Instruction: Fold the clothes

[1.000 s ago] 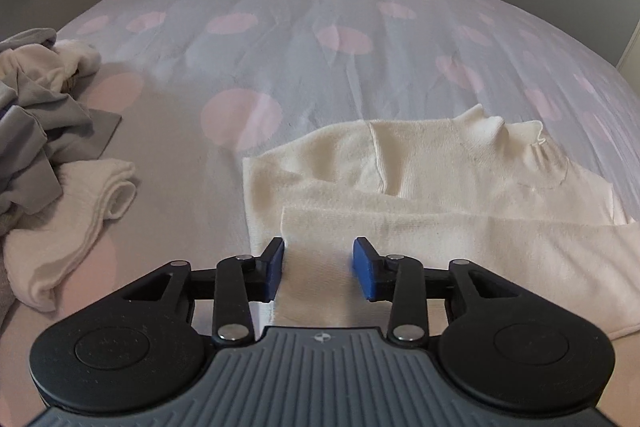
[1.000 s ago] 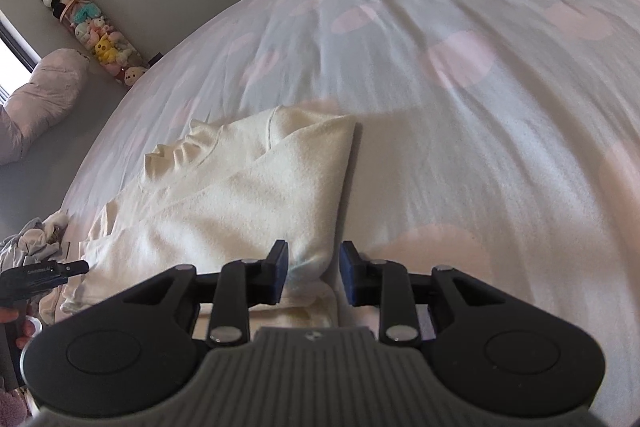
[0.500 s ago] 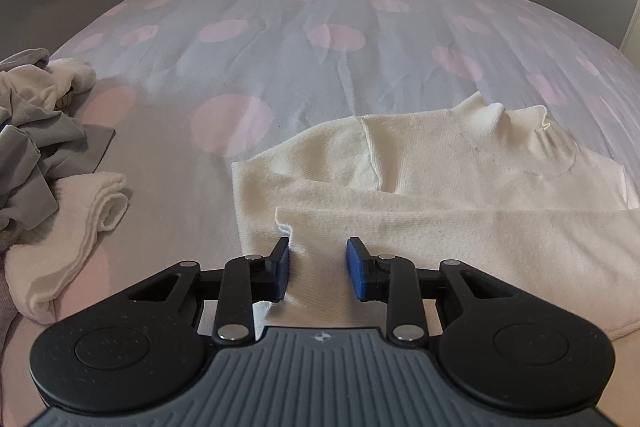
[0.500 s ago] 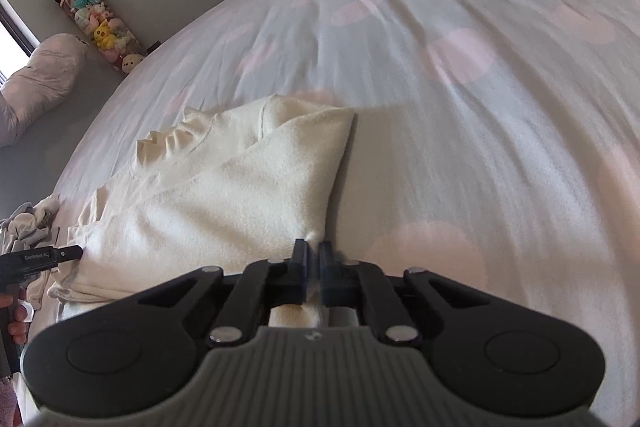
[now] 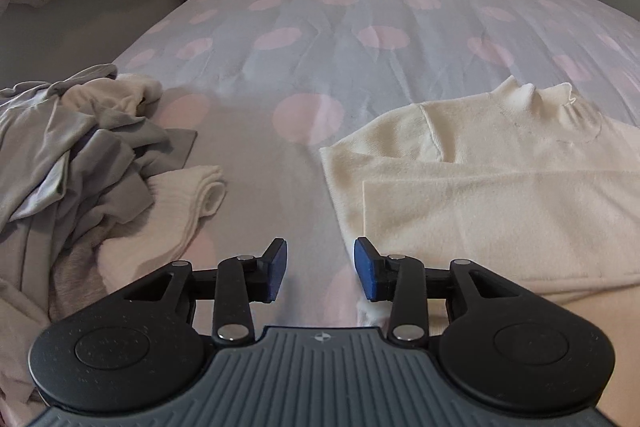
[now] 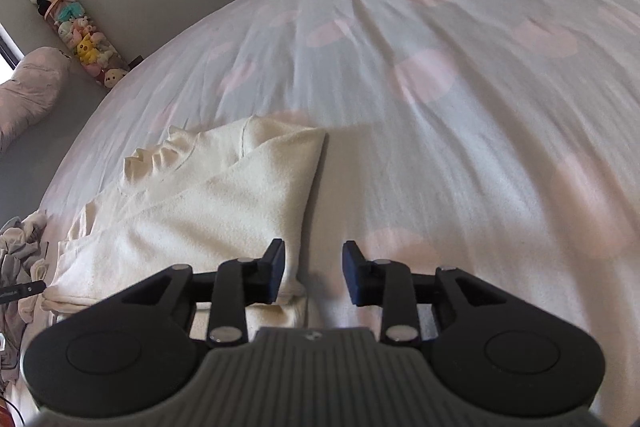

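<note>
here the cream sweater (image 5: 500, 195) is laid flat on the bed (image 5: 340, 39), sleeves folded across for tidiness; the left gripper (image 5: 320, 269) and right gripper (image 6: 314, 271) are held apart, empty, beside its edges.

no legible text, label, brand or number anywhere

Both wrist views skim low across the bed (image 5: 360, 67), sharing the cream sweater (image 5: 500, 195).

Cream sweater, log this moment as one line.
cream sweater partly folded on bed | left gripper open, empty | right gripper open, empty
</note>
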`<action>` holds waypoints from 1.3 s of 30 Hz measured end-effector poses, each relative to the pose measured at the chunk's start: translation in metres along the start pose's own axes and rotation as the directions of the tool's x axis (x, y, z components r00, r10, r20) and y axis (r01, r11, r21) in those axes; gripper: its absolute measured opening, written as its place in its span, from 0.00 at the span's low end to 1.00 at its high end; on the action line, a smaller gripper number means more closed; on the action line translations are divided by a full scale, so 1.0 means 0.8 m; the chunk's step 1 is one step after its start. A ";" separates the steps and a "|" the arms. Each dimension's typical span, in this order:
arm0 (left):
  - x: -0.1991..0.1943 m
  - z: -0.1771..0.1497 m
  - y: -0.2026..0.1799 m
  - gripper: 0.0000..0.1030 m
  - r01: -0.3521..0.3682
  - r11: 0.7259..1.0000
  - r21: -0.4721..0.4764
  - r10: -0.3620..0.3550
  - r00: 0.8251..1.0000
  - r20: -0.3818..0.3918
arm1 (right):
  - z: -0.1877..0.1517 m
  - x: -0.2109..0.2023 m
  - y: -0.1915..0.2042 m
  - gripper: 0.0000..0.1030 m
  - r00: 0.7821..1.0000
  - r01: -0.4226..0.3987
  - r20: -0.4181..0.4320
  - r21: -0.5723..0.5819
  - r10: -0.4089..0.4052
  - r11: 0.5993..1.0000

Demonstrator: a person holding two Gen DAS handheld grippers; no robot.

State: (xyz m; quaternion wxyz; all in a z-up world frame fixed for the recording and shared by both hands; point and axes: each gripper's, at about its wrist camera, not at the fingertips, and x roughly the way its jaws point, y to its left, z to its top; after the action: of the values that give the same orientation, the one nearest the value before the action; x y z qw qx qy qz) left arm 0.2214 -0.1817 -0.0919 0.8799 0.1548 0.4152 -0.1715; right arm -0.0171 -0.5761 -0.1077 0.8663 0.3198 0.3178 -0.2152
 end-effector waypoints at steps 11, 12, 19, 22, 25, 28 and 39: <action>-0.128 -0.098 0.013 0.43 0.132 0.980 0.146 -0.144 0.987 0.072 | -0.030 -0.078 0.090 0.71 0.988 -0.091 0.099 -0.230 0.116 0.969; -0.138 -0.109 0.012 0.44 0.139 0.977 0.161 -0.153 0.985 0.075 | -0.041 -0.087 0.095 0.72 0.988 -0.087 0.101 -0.246 0.115 0.965; -0.207 -0.195 -0.017 0.54 0.162 0.945 0.282 -0.211 0.965 0.153 | -0.123 -0.143 0.129 0.89 0.993 -0.061 0.069 -0.389 0.096 0.919; -0.229 -0.230 -0.043 0.65 0.115 0.929 0.352 -0.191 0.963 0.190 | -0.158 -0.167 0.145 0.95 0.996 -0.034 0.061 -0.469 0.070 0.883; -0.242 -0.257 -0.065 0.65 0.094 0.907 0.410 -0.191 0.961 0.203 | -0.185 -0.187 0.159 0.96 0.996 0.018 0.087 -0.558 0.036 0.829; -0.251 -0.276 -0.075 0.65 0.096 0.890 0.445 -0.207 0.956 0.209 | -0.213 -0.212 0.168 0.98 0.988 0.071 0.152 -0.631 0.033 0.773; -0.257 -0.316 -0.073 0.66 0.103 0.838 0.536 -0.247 0.947 0.204 | -0.262 -0.226 0.158 0.98 0.997 -0.057 -0.070 -0.653 0.015 0.755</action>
State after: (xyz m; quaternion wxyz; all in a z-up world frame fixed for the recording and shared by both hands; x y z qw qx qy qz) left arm -0.0974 -0.0931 -0.0920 0.8331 0.3229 0.2447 -0.3766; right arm -0.1584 -0.3117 -0.0549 0.9173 0.0095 0.3928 -0.0644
